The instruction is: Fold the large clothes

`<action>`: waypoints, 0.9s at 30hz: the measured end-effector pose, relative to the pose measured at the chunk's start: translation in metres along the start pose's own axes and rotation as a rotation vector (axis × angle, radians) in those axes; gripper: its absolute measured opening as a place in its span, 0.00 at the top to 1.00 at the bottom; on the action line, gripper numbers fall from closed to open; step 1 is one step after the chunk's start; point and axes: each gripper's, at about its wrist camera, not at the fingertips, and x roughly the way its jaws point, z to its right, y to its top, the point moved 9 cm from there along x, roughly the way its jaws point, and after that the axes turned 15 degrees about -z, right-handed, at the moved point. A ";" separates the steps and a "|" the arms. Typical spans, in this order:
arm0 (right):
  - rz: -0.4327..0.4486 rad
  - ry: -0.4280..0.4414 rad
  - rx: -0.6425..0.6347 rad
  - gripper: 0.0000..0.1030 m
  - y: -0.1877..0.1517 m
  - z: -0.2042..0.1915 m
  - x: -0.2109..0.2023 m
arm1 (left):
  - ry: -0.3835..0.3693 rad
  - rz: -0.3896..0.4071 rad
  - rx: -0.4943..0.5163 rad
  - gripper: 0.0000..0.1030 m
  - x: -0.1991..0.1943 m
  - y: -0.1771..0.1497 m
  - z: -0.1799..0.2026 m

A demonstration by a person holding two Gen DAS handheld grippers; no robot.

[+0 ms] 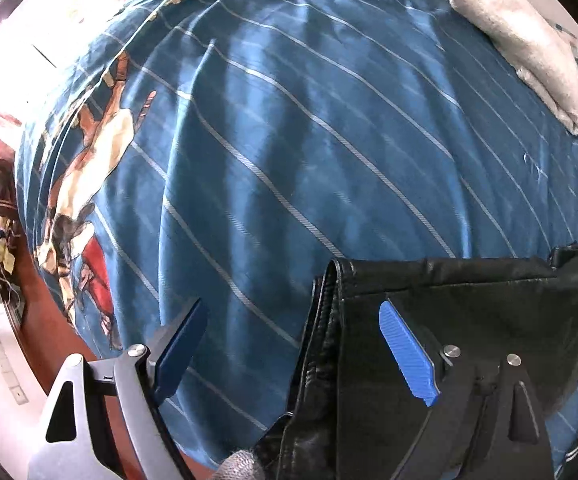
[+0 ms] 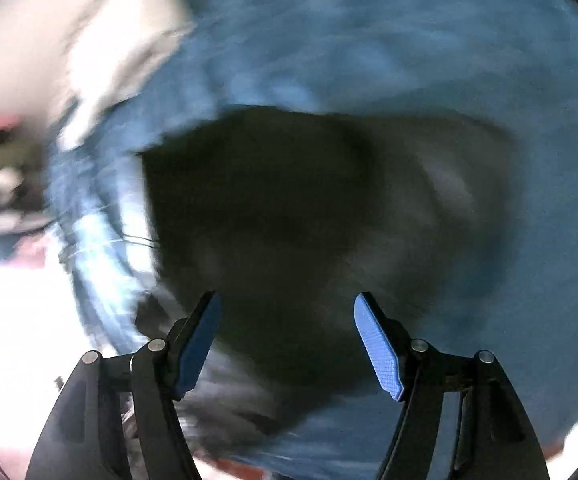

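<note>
Left gripper (image 1: 295,316): we see its blue pads spread wide, gripping nothing; one finger (image 1: 407,354) sits over the dark garment, the other over the bedspread
Right gripper (image 2: 287,312): we see its tongs wide apart too, with nothing between them, above the dark garment
Garment: a folded black leather-like garment (image 1: 429,292) lies on the bed near the left gripper; in the right wrist view it is a blurred dark mass (image 2: 289,208)
Bedspread: blue with thin white stripes (image 1: 289,140), printed figures along its left edge
Towel: a folded white towel (image 1: 521,44) rests well apart, at the far right of the bed
</note>
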 end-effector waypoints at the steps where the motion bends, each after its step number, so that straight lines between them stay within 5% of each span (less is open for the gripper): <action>1: 0.016 -0.017 -0.058 0.40 0.020 -0.018 0.011 | 0.004 0.004 -0.009 0.14 -0.001 -0.001 -0.003; 4: -0.037 -0.181 -0.070 0.46 0.079 -0.027 0.064 | 0.018 0.005 -0.033 0.14 -0.001 -0.008 -0.013; 6: -0.041 -0.204 -0.041 0.43 0.098 -0.021 0.080 | 0.021 0.003 -0.048 0.14 -0.002 -0.023 -0.024; 10: -0.080 -0.172 -0.053 0.43 0.092 -0.034 0.063 | -0.055 -0.010 -0.077 0.15 -0.001 -0.034 -0.028; 14: -0.060 -0.071 -0.032 0.42 0.052 -0.006 0.018 | -0.186 -0.055 -0.079 0.15 0.014 -0.045 -0.010; 18: 0.006 -0.100 0.046 0.41 0.029 0.039 -0.025 | -0.181 -0.091 -0.022 0.19 0.037 -0.048 0.018; 20: 0.038 -0.110 0.094 0.41 0.024 0.063 -0.043 | -0.102 -0.024 0.036 0.34 0.032 -0.048 0.030; 21: 0.047 -0.113 0.109 0.41 0.019 0.077 -0.055 | -0.076 0.000 0.062 0.53 0.029 -0.050 0.034; 22: 0.057 -0.115 0.126 0.41 0.019 0.087 -0.062 | -0.061 0.005 0.071 0.59 0.027 -0.052 0.035; 24: 0.066 -0.123 0.143 0.41 0.019 0.102 -0.072 | -0.060 0.021 0.077 0.69 0.020 -0.058 0.033; 27: 0.058 -0.111 0.097 0.41 0.025 0.083 -0.068 | -0.071 0.006 0.101 0.70 0.018 -0.070 0.029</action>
